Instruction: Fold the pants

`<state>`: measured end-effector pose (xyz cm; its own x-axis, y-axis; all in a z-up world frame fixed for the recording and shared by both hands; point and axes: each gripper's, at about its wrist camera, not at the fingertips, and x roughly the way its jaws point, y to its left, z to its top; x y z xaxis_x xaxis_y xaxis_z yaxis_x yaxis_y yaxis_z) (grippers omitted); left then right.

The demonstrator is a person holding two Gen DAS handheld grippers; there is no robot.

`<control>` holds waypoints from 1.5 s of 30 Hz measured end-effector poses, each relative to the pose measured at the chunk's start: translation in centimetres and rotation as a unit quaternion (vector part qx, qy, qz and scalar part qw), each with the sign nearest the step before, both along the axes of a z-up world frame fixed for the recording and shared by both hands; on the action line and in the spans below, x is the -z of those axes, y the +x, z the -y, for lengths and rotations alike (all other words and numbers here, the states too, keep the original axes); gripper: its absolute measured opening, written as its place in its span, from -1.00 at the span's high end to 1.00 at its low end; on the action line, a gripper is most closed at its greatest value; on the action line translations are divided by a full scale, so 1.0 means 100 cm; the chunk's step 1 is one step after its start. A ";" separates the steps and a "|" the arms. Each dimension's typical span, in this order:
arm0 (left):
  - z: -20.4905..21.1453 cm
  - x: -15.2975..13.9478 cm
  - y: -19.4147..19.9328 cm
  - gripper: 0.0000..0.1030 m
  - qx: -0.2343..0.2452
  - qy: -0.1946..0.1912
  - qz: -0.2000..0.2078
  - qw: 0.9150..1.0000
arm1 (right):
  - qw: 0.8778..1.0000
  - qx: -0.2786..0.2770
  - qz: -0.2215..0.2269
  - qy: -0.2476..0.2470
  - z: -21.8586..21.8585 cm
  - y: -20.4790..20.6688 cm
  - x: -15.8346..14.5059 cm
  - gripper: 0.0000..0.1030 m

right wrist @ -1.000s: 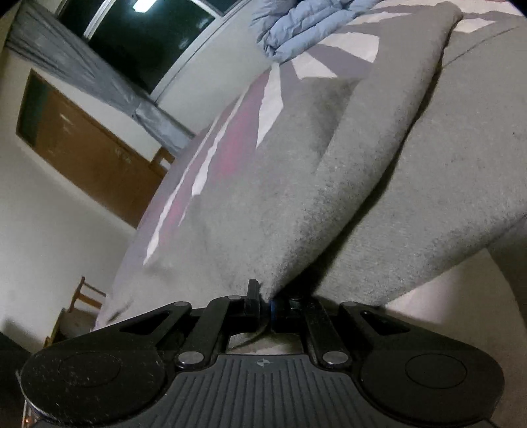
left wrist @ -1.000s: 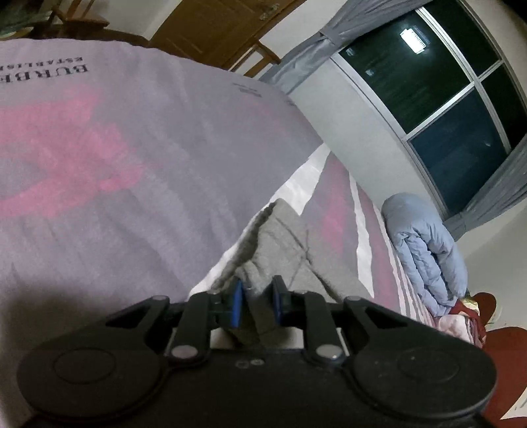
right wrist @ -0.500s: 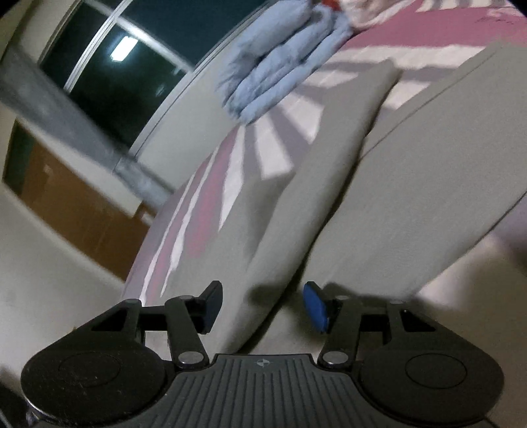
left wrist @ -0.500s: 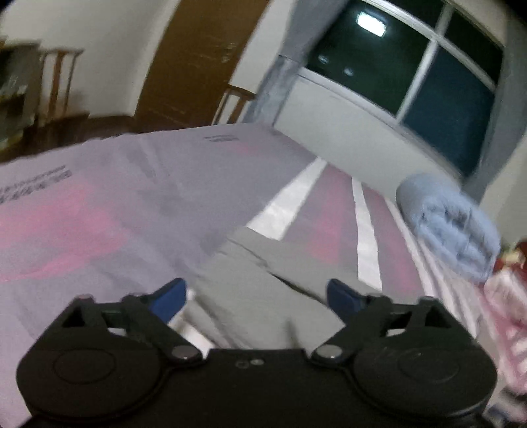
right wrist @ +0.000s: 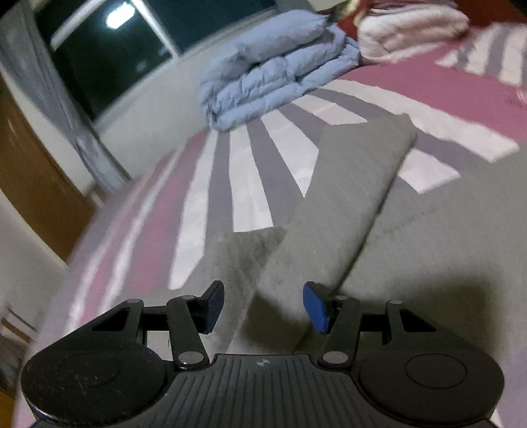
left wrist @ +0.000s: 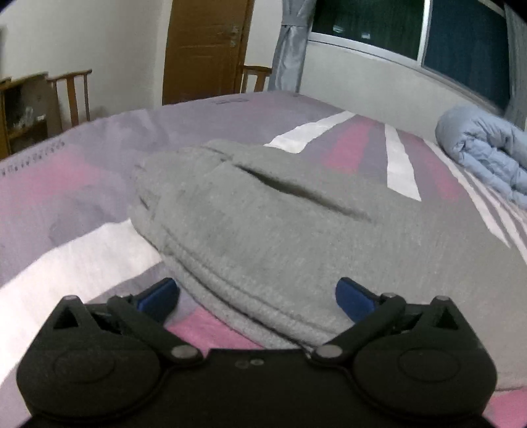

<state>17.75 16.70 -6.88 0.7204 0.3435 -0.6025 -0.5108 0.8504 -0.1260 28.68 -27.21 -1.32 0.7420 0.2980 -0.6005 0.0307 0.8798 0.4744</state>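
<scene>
The grey pants [left wrist: 280, 224] lie folded on the bed, with the ribbed waistband end nearest in the left wrist view. My left gripper [left wrist: 257, 296] is open and empty, its blue-padded jaws spread wide just above that waistband edge. In the right wrist view the pants [right wrist: 346, 204] show as overlapping grey layers with one leg running away to the upper right. My right gripper [right wrist: 263, 304] is open and empty, hovering just over the cloth.
The bed has a pink, grey and white striped cover [left wrist: 82, 197]. A rolled blue duvet [right wrist: 276, 66] and a pink folded blanket [right wrist: 411, 29] lie at the bed's far side under the window. Wooden chairs [left wrist: 72, 95] and a door [left wrist: 204, 46] stand beyond the bed.
Both grippers were shut on the pants one second ago. They have let go, opened wide and pulled back a little. The pants now rest flat on the bed.
</scene>
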 end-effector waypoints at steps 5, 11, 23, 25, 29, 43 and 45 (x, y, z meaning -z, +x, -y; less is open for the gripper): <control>0.004 -0.001 0.001 -0.89 0.002 0.005 0.002 1.000 | 0.991 -0.016 -0.036 -0.131 -0.027 0.023 0.012 -0.03; 0.002 0.000 -0.002 -0.89 0.004 0.000 0.011 1.000 | 0.995 -0.001 -0.028 -0.099 0.000 -0.015 0.014 0.92; -0.004 -0.002 -0.006 -0.89 0.009 -0.008 0.018 1.000 | 0.998 0.038 -0.027 -0.036 0.047 -0.095 0.019 0.70; -0.005 -0.001 -0.006 -0.89 0.009 -0.010 0.019 1.000 | 0.995 0.049 -0.002 -0.085 0.041 -0.093 0.004 0.01; -0.005 -0.001 -0.006 -0.88 0.010 -0.012 0.020 1.000 | 0.990 0.016 0.024 -0.138 0.033 -0.067 -0.007 0.00; -0.006 -0.001 -0.007 -0.88 0.012 -0.015 0.023 1.000 | 0.963 -0.045 -0.002 -0.267 0.056 0.016 0.019 0.93; -0.007 -0.001 -0.008 -0.88 0.011 -0.016 0.025 0.999 | 0.972 -0.018 0.014 -0.236 0.077 0.003 0.011 0.93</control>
<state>16.93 17.36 -6.73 0.7577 0.3080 -0.5754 -0.4839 0.8567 -0.1787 29.02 -34.94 -2.43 0.7540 0.0216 -0.6565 -0.0121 0.9997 0.0190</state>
